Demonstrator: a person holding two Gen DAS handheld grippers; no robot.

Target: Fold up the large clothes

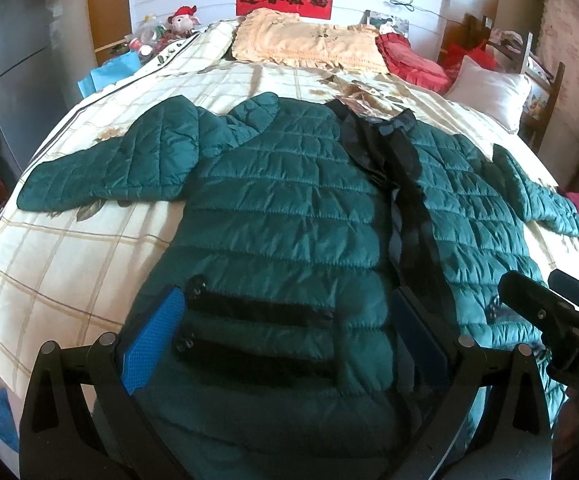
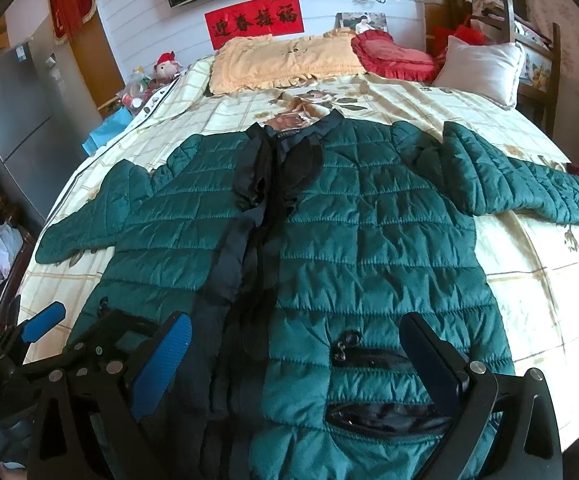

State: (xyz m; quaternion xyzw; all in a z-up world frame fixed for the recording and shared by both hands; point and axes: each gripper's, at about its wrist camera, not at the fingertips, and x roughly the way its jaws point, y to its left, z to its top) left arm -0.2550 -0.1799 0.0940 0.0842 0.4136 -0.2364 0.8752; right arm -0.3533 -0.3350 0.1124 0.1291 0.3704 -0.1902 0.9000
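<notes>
Left wrist view: a green quilted jacket [image 1: 289,208] is spread on the bed [image 1: 69,264], collar at 12 o'clock; left gripper [image 1: 289,344] and right gripper [image 2: 301,364] are held with jaws apart, empty.

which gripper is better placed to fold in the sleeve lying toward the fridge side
Left. The left gripper, open, hovers over the jacket half that carries that sleeve; the right gripper sits over the other half.

jacket [image 1: 289,208] hem cut off by bottom edge, both views.
</notes>
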